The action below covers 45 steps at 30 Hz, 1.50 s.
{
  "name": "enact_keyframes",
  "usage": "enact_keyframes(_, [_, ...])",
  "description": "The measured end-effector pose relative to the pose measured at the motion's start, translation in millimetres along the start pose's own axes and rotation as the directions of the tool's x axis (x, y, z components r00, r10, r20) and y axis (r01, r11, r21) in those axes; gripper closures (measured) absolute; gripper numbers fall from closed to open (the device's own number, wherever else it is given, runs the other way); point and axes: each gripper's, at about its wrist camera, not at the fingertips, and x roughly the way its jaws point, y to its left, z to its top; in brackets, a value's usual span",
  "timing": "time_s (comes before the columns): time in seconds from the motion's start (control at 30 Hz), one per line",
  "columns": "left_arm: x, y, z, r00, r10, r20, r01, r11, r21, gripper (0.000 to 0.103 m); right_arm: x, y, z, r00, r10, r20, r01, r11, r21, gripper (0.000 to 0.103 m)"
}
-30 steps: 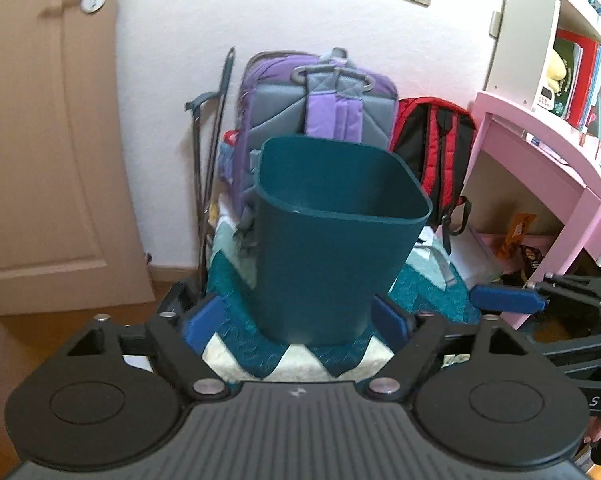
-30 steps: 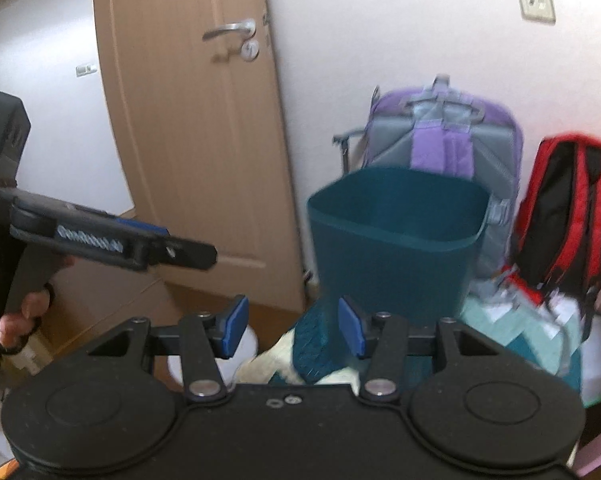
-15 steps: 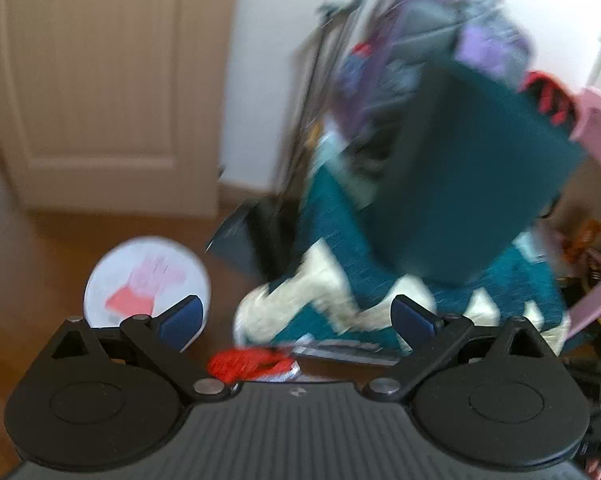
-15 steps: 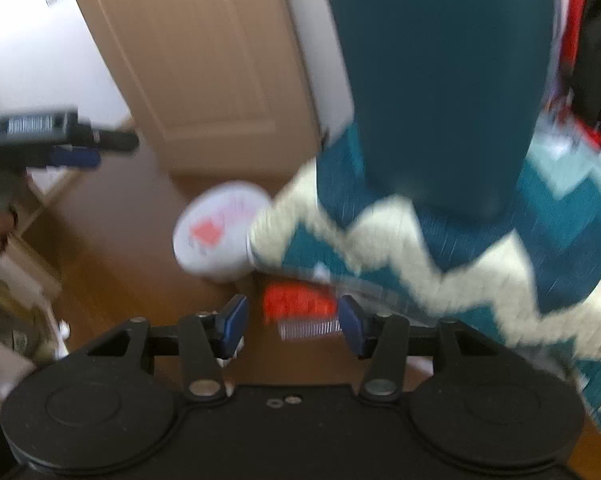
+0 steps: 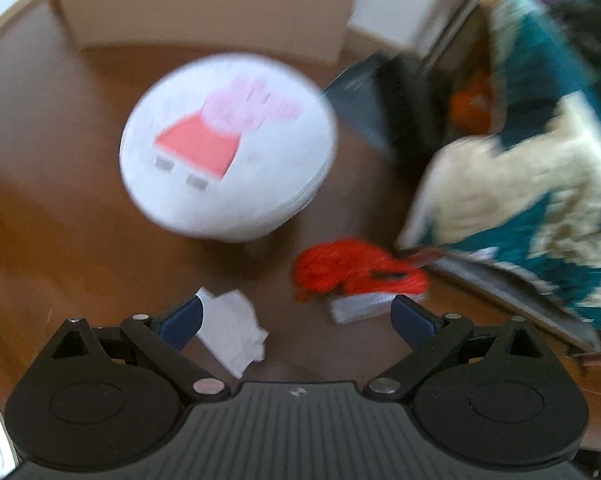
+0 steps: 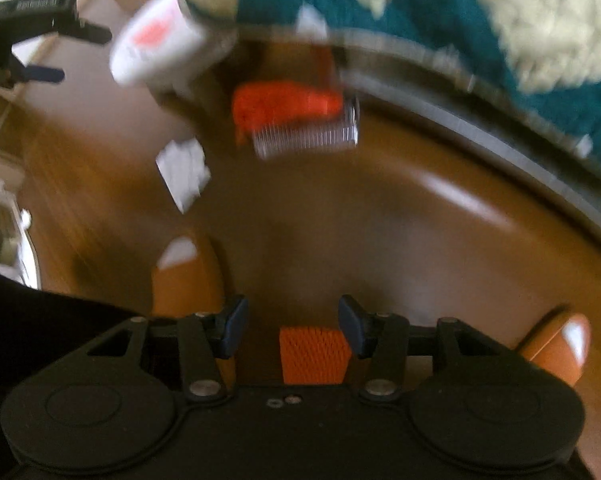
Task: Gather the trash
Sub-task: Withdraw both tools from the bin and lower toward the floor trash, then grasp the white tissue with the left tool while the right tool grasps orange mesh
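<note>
On the wooden floor (image 5: 80, 240), a crumpled white paper (image 5: 232, 328) lies just off the left gripper (image 5: 296, 320), whose jaws gape wide and empty, seemingly angled down to frame it. The red wrapper (image 5: 356, 272) lies beside the zigzag blanket (image 5: 540, 184). The right gripper (image 6: 292, 324) is likewise spread and holds nothing, probably kept free for the wrapper.

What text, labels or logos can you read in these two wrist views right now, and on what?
None can be read.
Left gripper, seen in the right wrist view: a white label on its body, too blurred to read.
White round stool: a pink cartoon pig in a red dress, no words.
Red wrapper: any print is blurred.
</note>
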Motion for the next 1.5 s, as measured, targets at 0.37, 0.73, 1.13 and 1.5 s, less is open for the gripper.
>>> enact_keyframes(0.37, [144, 42, -34, 0.967, 0.125, -0.22, -0.141, 0.988, -0.06, 0.002, 126, -28, -28, 0.966, -0.001, -0.258, 0.008, 1.0, 0.026, 0.053])
enact_keyframes(0.73, [234, 62, -51, 0.939, 0.118, -0.323, -0.182, 0.967, -0.176, 0.003, 197, -32, -48, 0.921, -0.018, -0.389, 0.026, 1.0, 0.014, 0.053])
enact_keyframes(1.13, [257, 77, -68, 0.926, 0.092, -0.366, -0.187, 0.954, -0.233, 0.055, 217, -20, -48, 0.929, -0.058, -0.366, 0.043, 0.998, -0.049, 0.054])
enact_keyframes(1.5, [255, 65, -71, 0.929, 0.088, -0.36, -0.168, 0.966, -0.198, 0.097, 218, -7, -42, 0.909, -0.178, -0.376, 0.138, 0.982, -0.131, 0.101])
